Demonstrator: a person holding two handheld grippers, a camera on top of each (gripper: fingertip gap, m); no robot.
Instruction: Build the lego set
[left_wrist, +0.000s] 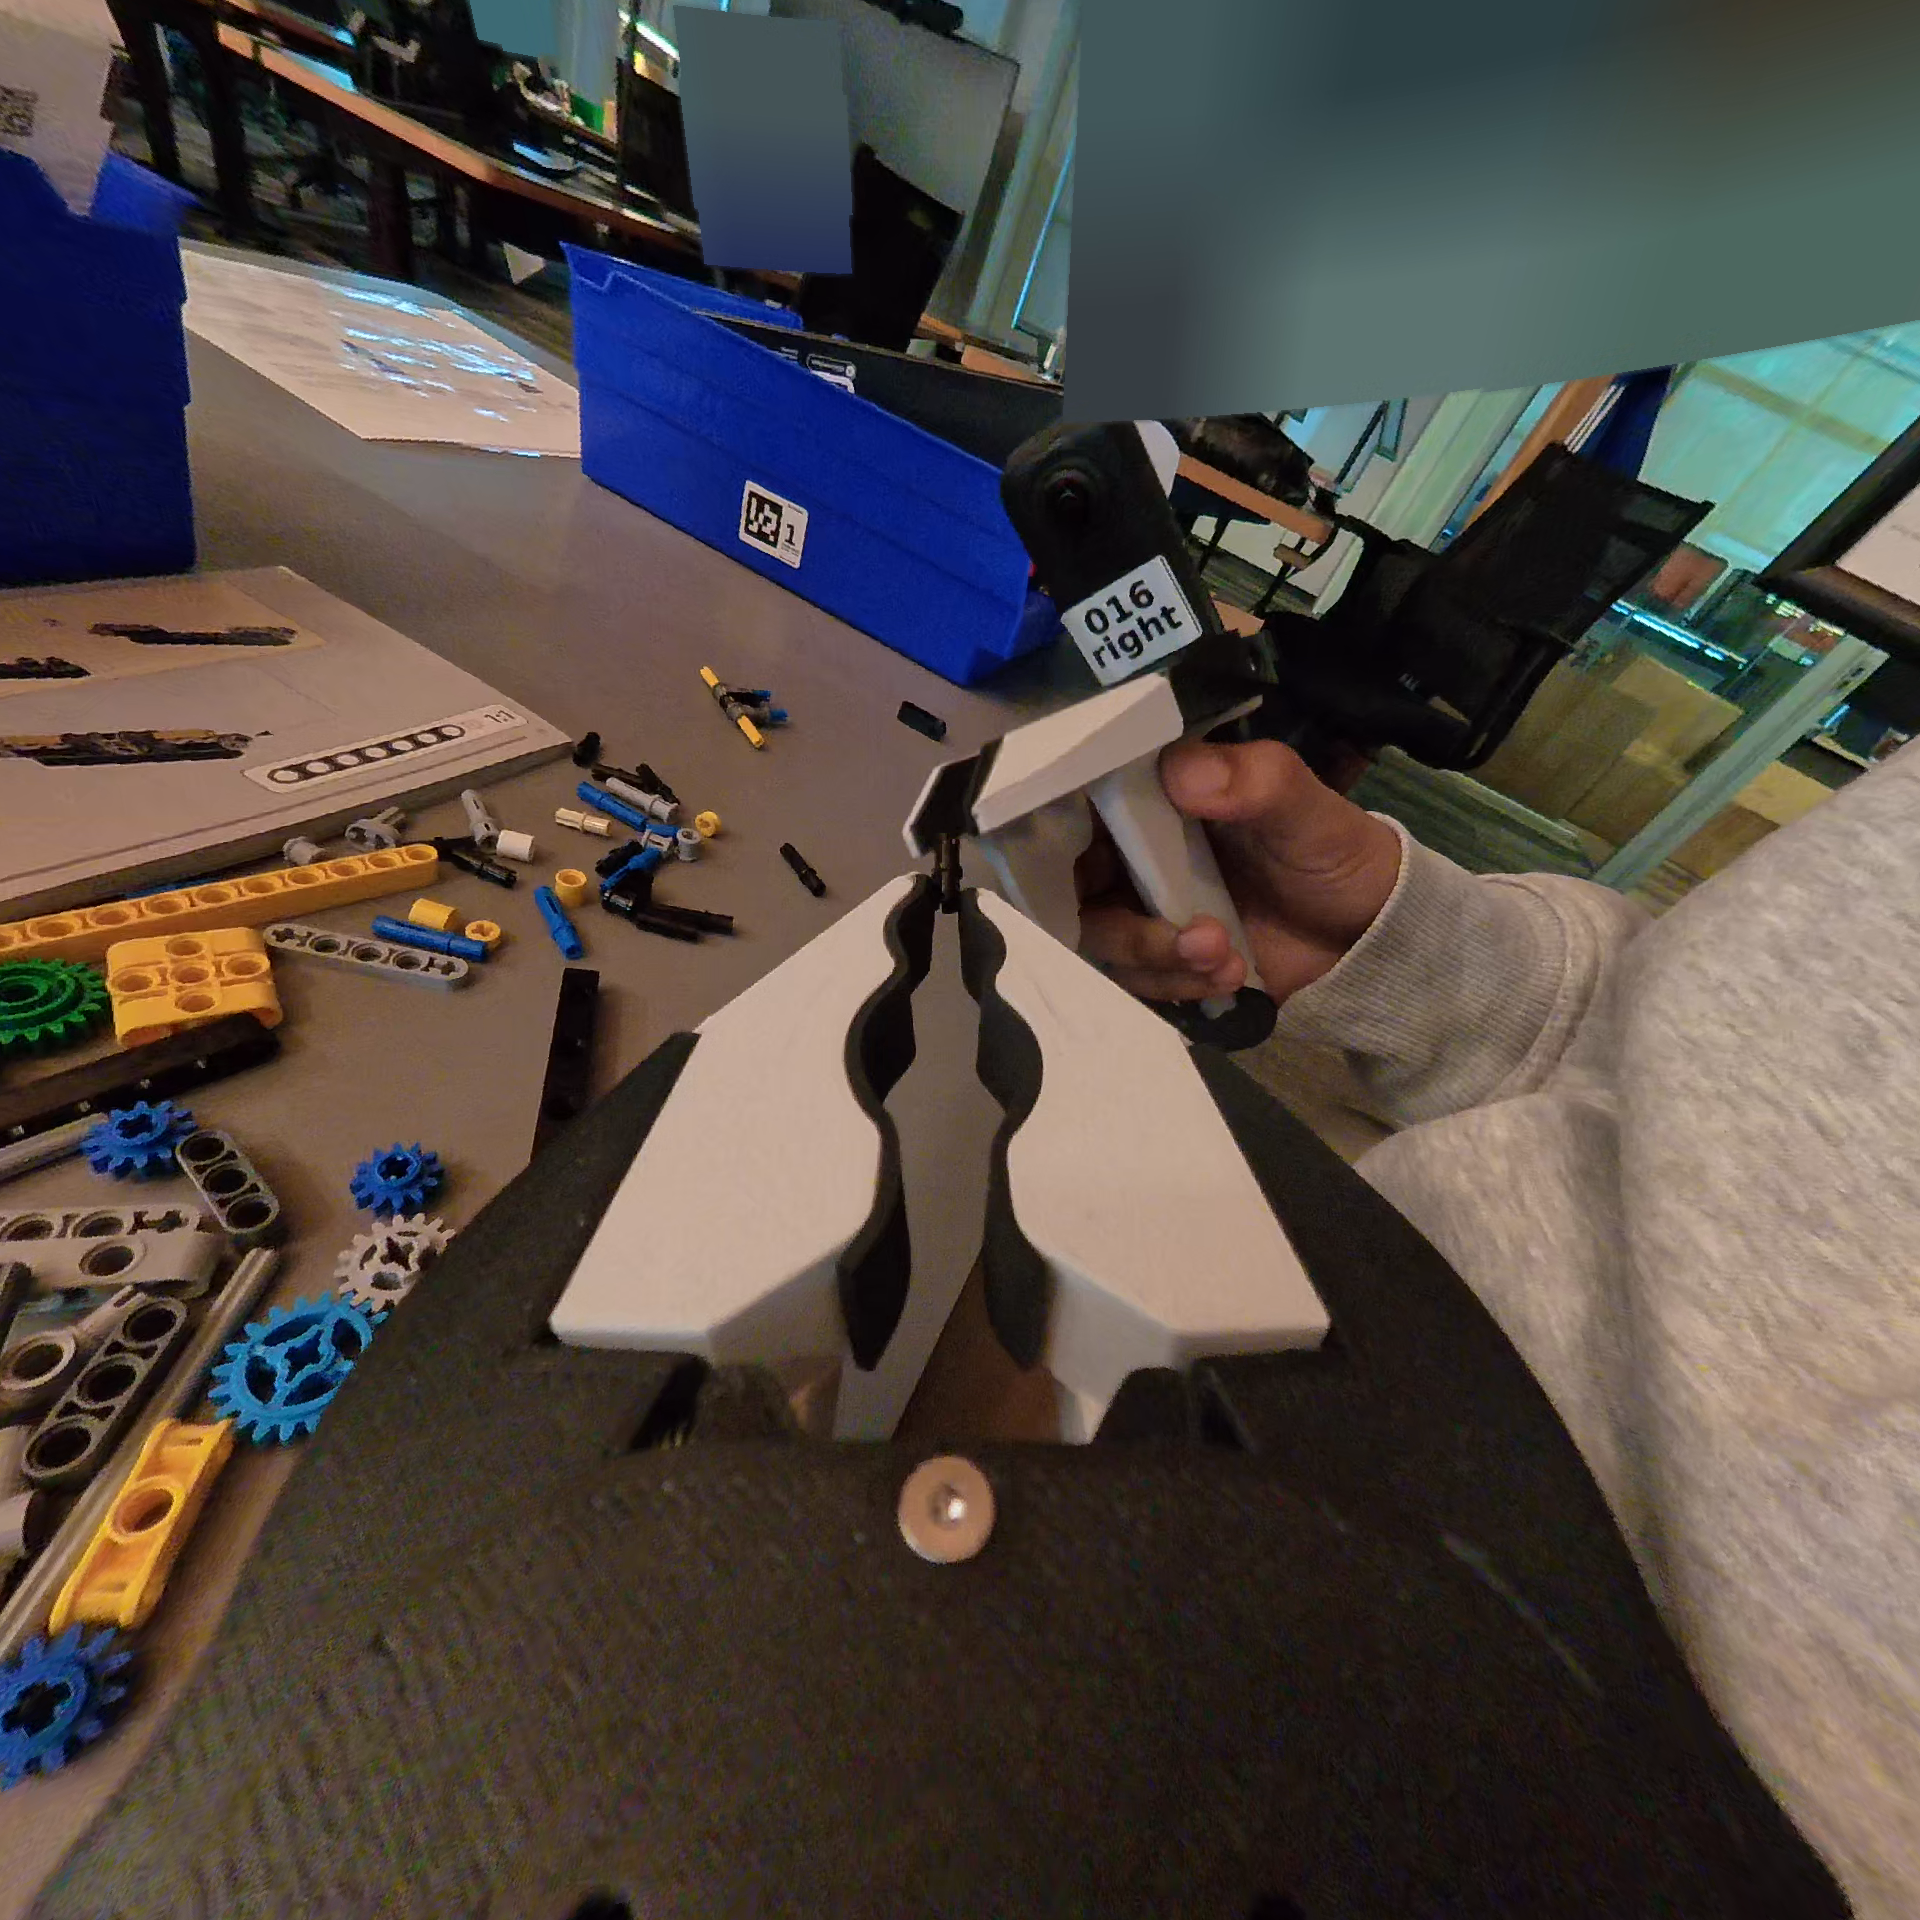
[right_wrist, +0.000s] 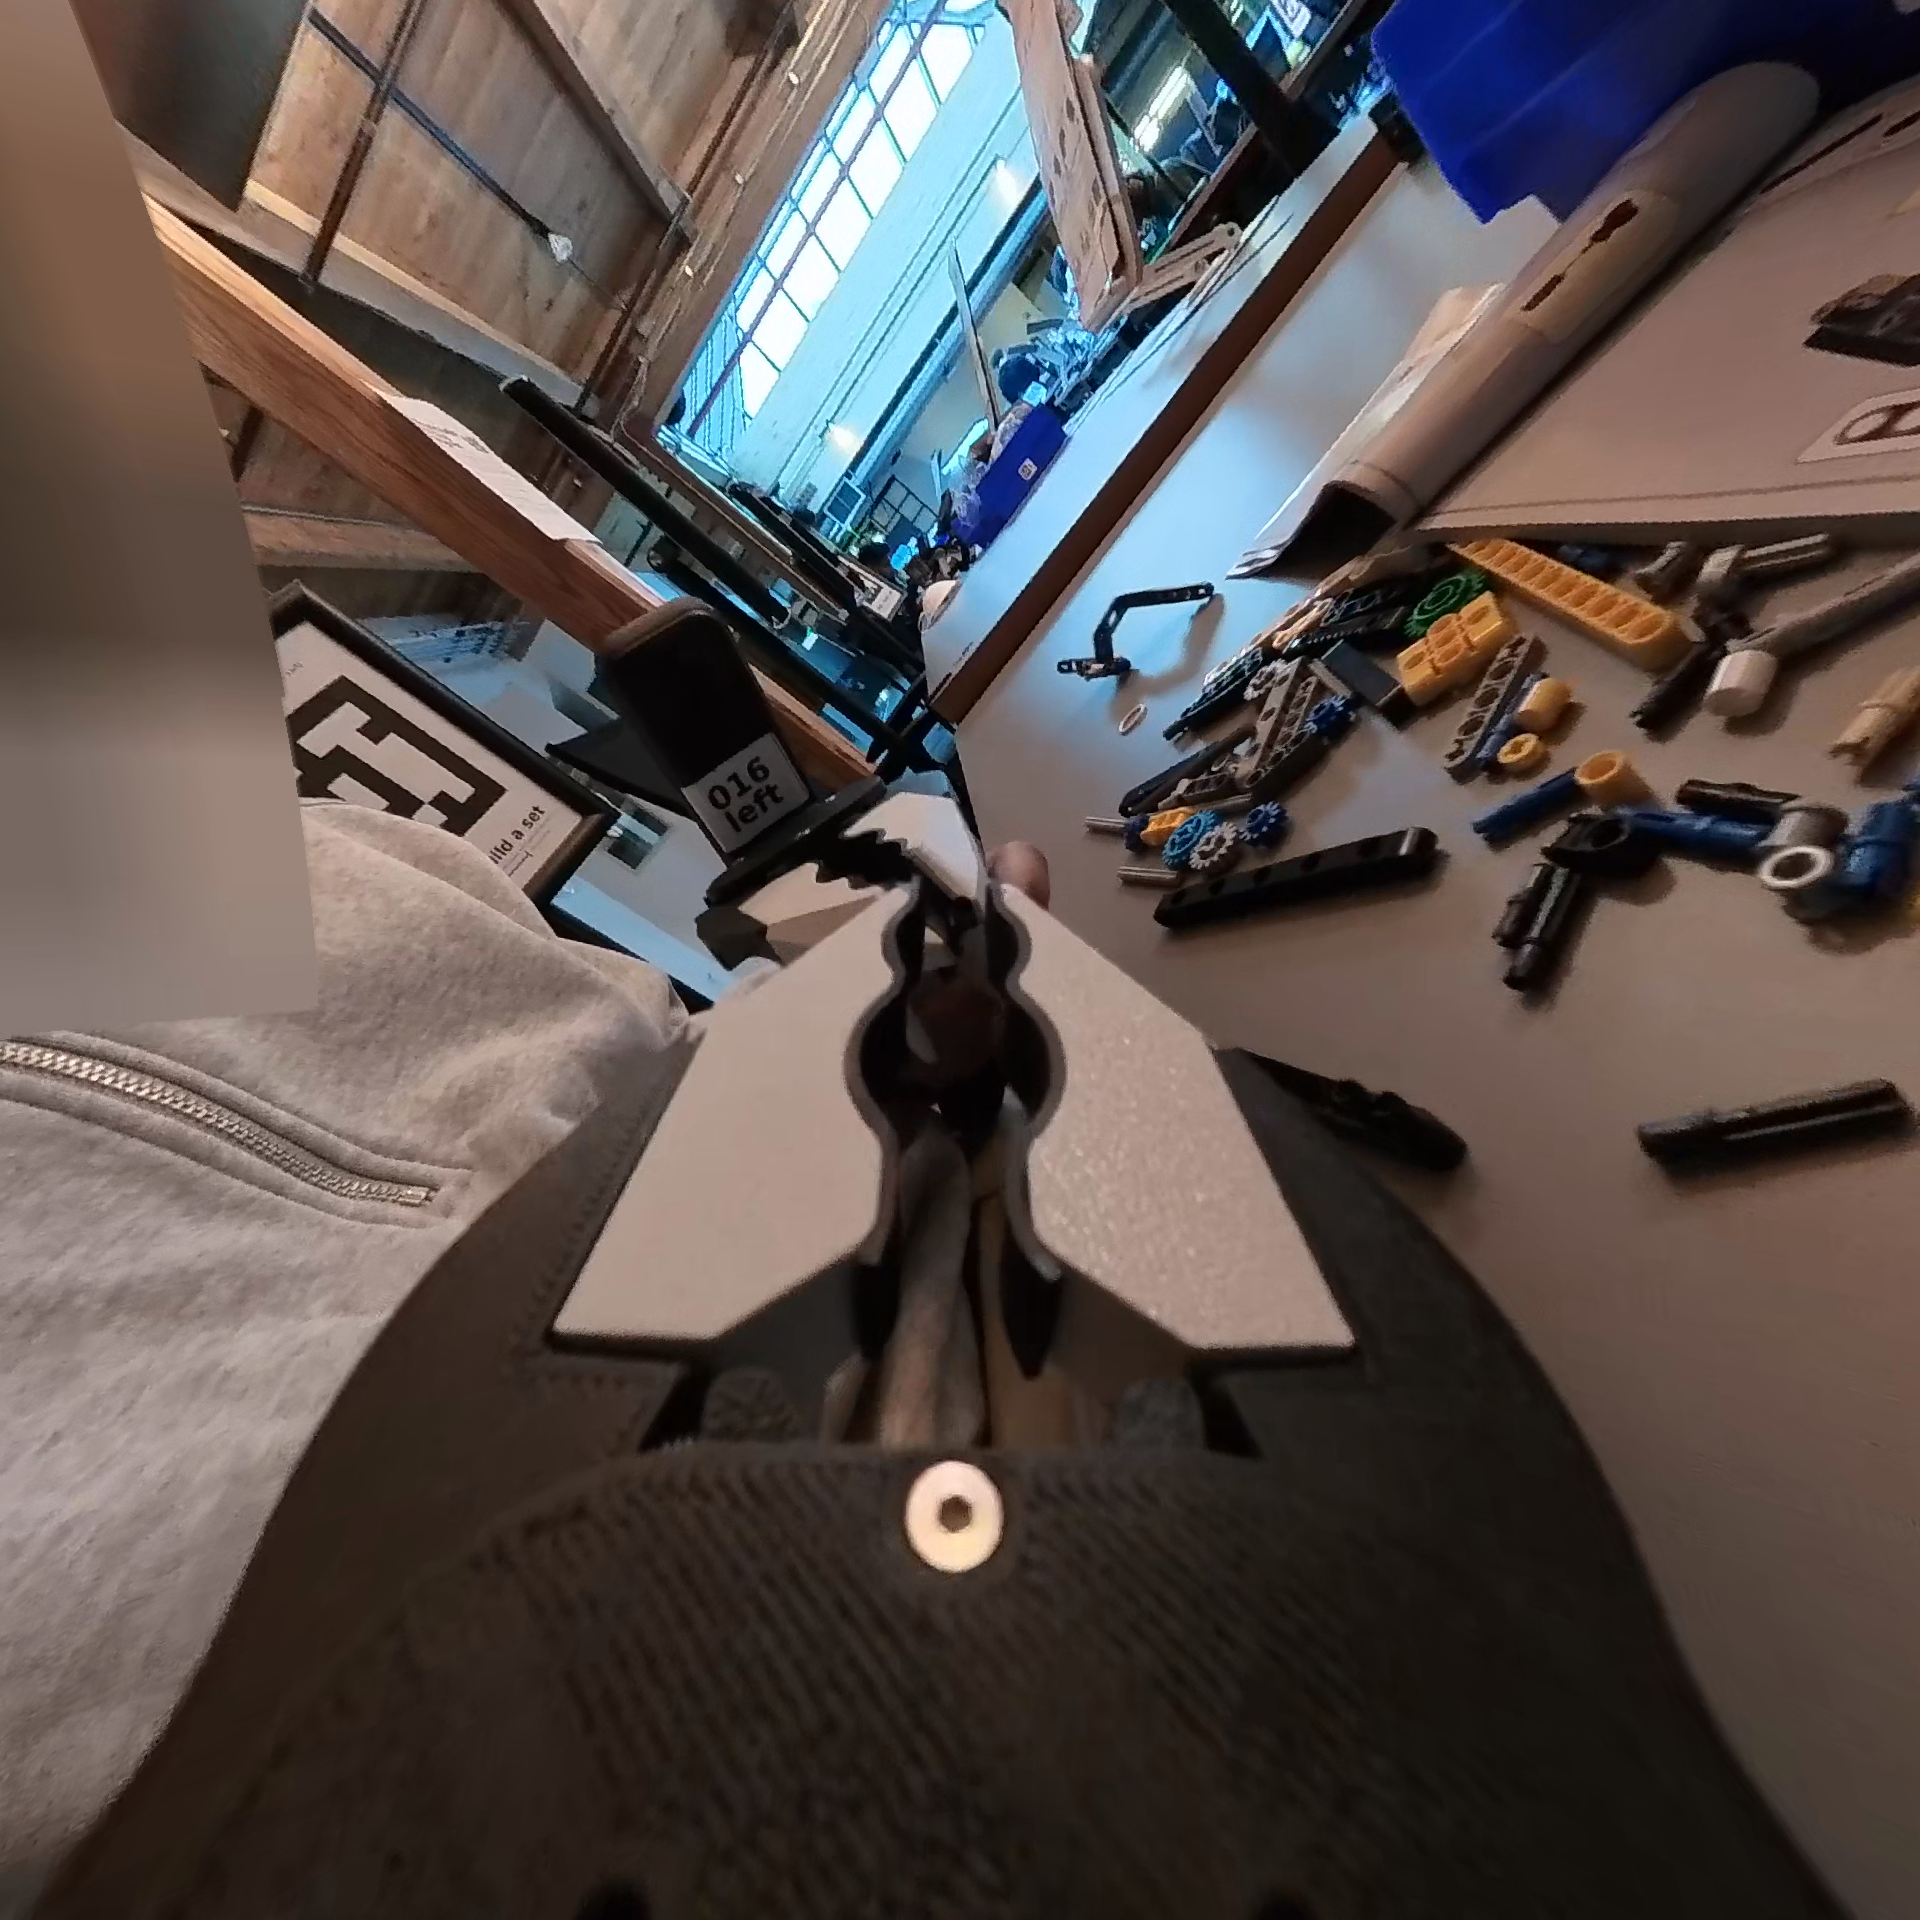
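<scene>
While raised off table (left_wrist: 665, 582) | left gripper (left_wrist: 943, 902), right gripper (left_wrist: 948, 831) tip-to-tip, pinching small dark piece (left_wrist: 948, 871)

blue bin (left_wrist: 810, 488) on grey table (left_wrist: 499, 540) | black mesh chair (left_wrist: 1475, 623) beyond | framed sign (right_wrist: 416, 769)

Your lego parts lie loose on the grey table, one small dark piece held up at the tips.

You have a long yellow beam (left_wrist: 223, 896) lying flat by the booklet, a yellow block (left_wrist: 192, 982) touching a green gear (left_wrist: 42, 1003), blue gears (left_wrist: 294, 1366) and grey liftarms (left_wrist: 104, 1382) nearest you, blue and black pins (left_wrist: 623, 868) scattered mid-table, a black beam (right_wrist: 1294, 876) lying apart, and a small dark pin (left_wrist: 948, 878) pinched where both sets of fingertips meet.
</scene>
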